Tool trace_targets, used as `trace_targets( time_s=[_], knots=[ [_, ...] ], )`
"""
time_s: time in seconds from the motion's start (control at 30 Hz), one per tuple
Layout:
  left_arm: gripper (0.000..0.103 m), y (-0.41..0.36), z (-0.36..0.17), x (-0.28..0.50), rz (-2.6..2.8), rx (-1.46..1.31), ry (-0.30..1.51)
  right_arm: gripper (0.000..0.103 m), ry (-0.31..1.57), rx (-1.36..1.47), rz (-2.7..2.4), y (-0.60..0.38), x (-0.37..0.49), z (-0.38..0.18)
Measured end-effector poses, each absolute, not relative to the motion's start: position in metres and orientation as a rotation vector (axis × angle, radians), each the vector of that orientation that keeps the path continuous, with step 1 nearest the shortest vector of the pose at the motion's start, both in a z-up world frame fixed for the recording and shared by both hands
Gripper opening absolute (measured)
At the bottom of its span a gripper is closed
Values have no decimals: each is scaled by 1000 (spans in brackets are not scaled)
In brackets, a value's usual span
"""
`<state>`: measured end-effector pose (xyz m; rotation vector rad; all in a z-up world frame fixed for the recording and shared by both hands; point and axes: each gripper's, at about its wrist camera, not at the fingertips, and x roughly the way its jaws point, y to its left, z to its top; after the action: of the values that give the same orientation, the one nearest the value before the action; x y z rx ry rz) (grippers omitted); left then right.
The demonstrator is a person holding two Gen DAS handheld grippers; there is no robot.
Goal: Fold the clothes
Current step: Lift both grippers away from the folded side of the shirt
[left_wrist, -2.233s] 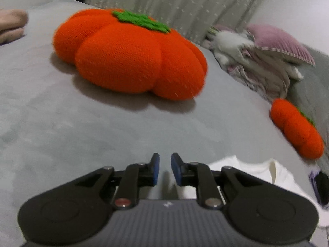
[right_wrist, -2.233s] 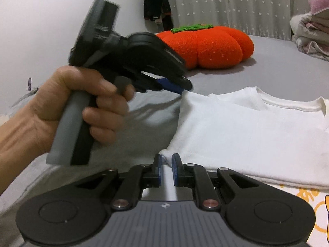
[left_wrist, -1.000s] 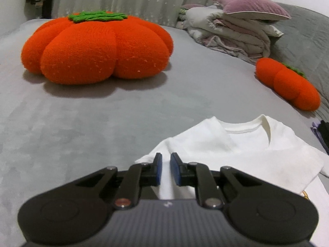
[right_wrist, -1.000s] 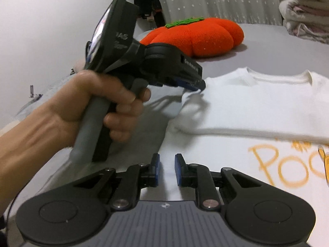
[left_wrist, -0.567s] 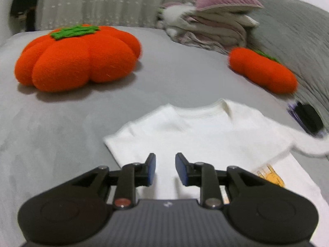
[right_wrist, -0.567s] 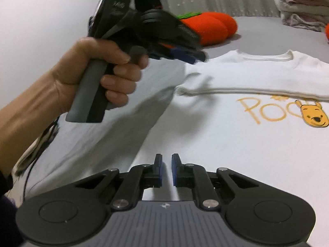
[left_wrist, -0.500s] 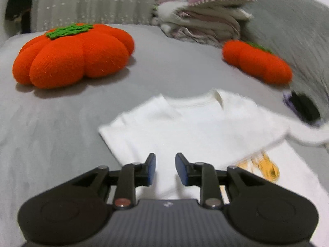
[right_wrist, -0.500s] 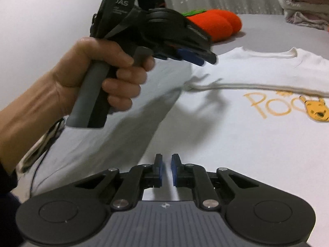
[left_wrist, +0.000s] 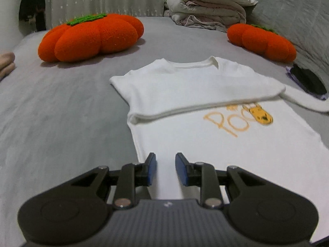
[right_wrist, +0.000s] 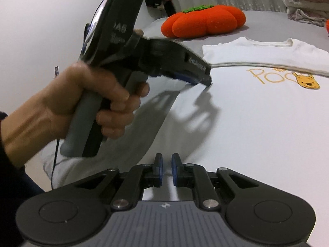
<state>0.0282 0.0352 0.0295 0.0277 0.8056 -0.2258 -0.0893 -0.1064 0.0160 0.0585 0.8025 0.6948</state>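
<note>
The grey bed [left_wrist: 61, 113] filled both views, and my white T-shirt [left_wrist: 226, 144] lay flat on it at the centre and right of the left wrist frame. Its long axis ran from the bottom of the frame toward the top, collar at the far end, with the upper part folded down over the chest. A big orange pumpkin cushion [left_wrist: 90, 37] sat at upper left, a smaller one [left_wrist: 263, 41] at upper right, and a pile of folded bedding [left_wrist: 209, 10] at the top between them.

My left tongs [left_wrist: 165, 169] had just been spreading; the blue pads stood a little apart with nothing pinched, above the shirt's near left edge. In the right wrist view my left hand [right_wrist: 82, 103] gripped their handle at centre left. My right tongs [right_wrist: 166, 169] had been closing; only a narrow gap remained between the pads, nothing clamped, over the shirt's lower part.

The shirt's orange print [right_wrist: 273, 76] read "POO", then a yellow bear face [right_wrist: 306, 81]. The lettering on the tongs was too blurred to read.
</note>
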Motion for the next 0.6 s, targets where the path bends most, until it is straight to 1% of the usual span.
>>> trace_targets(
  time_s=[0.13, 0.23, 0.3, 0.4, 0.43, 0.6],
  knots=[
    [23, 32, 30, 11, -196, 33, 802, 12, 822, 63, 714, -114, -101, 17],
    [23, 29, 30, -3, -174, 35, 801, 12, 785, 83, 686, -131, -109, 24],
    [24, 24, 30, -14, -162, 42, 800, 12, 779, 111, 641, -146, -109, 25],
    [29, 15, 29, -34, -150, 43, 807, 12, 808, 144, 581, -168, -103, 20],
    [29, 12, 29, -40, -143, 42, 813, 11, 819, 157, 574, -173, -101, 18],
    [30, 1, 33, -60, -103, 29, 847, 12, 836, 140, 568, -173, -104, 14]
  ],
)
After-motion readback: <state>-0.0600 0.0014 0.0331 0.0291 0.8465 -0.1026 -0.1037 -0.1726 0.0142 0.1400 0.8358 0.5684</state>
